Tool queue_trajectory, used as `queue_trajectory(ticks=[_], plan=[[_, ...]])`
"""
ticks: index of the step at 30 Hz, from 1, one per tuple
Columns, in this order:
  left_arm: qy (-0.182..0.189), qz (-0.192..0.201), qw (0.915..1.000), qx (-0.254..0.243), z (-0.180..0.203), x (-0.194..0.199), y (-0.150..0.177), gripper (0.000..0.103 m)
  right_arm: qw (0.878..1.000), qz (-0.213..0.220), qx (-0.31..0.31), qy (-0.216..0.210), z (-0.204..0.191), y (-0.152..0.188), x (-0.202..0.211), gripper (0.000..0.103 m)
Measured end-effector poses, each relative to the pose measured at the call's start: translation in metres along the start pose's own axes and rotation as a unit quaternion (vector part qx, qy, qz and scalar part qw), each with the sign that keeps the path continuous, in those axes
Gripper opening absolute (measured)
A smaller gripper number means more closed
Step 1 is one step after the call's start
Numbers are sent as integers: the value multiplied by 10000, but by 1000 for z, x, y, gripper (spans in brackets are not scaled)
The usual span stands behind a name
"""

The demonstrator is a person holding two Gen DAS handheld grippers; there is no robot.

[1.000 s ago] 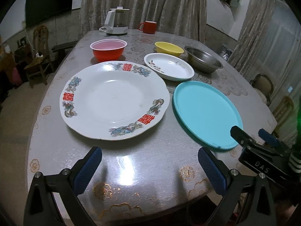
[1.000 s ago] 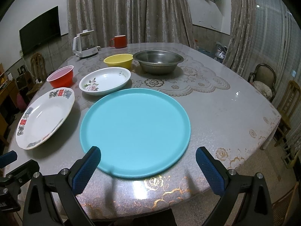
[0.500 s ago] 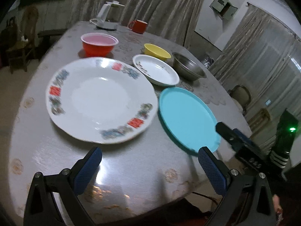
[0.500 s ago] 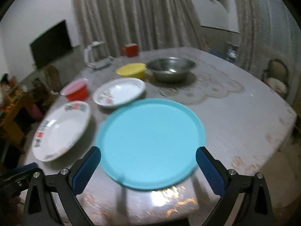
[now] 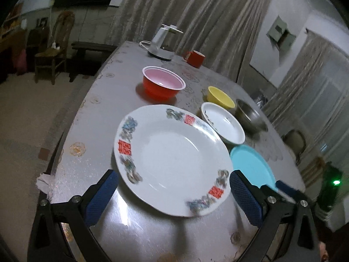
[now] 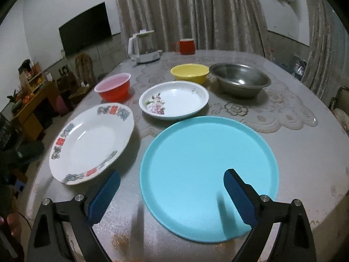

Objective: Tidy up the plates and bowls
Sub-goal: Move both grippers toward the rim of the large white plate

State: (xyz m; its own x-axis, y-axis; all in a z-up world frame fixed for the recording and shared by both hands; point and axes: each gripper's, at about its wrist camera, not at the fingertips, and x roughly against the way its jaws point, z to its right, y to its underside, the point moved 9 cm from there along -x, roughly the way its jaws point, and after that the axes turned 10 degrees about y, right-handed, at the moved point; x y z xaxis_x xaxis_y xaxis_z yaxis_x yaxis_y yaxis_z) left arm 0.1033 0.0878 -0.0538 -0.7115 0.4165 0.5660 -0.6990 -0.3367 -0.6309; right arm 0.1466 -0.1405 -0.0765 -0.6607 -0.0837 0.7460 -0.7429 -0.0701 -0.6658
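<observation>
Six dishes sit on the table, none stacked: a large patterned plate, a turquoise plate, a small floral dish, a red bowl, a yellow bowl and a steel bowl. A kettle and a red mug stand at the far edge, apart from the dishes.

Change noted: compared with a second ago, the left claw has swung in close over the near rim of the patterned plate, which now fills the space between its blue pads. The right claw has advanced over the near edge of the turquoise plate; its right pad now overlaps the plate surface, its left pad lies just beside the rim.

Both claws are spread wide with nothing between the pads. No dish has moved from its position.

Assessment: the task is at the approach stage, with each claw lining up on one plate. Neither plate shows a lifted edge, so gripping a flat rim against the smooth, glossy tabletop looks awkward.
</observation>
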Motion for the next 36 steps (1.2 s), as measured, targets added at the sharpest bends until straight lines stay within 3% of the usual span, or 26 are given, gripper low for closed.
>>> queue_trajectory(ticks=[7, 9, 15, 20, 25, 30, 33, 35, 36], plan=[[-19, -1, 9998, 191, -21, -7, -10, 103, 9993, -113, 358, 76, -18, -8, -17, 86], [145, 23, 9994, 326, -25, -11, -12, 103, 9991, -74, 419, 91, -21, -12, -20, 83], [234, 182, 9973, 665, -42, -10, -17, 103, 9992, 13, 343, -223, -35, -28, -30, 77], [361, 253, 9972, 608, -43, -14, -19, 103, 9976, 61, 454, -516, -54, -37, -38, 77], [119, 184, 9990, 393, -44, -23, -20, 101, 9961, -26, 554, -684, -68, -43, -52, 76], [152, 57, 9989, 439, -48, -32, -16, 100, 9945, -195, 610, -824, -77, -44, -68, 70], [249, 32, 9989, 405, -48, -34, -16, 93, 9941, -228, 614, -866, -80, -44, -73, 70], [282, -49, 9990, 353, -48, -38, -13, 77, 9936, -248, 635, -904, -82, -44, -76, 66], [314, -93, 9988, 354, -48, -40, -12, 74, 9933, -261, 653, -919, -83, -44, -77, 64]])
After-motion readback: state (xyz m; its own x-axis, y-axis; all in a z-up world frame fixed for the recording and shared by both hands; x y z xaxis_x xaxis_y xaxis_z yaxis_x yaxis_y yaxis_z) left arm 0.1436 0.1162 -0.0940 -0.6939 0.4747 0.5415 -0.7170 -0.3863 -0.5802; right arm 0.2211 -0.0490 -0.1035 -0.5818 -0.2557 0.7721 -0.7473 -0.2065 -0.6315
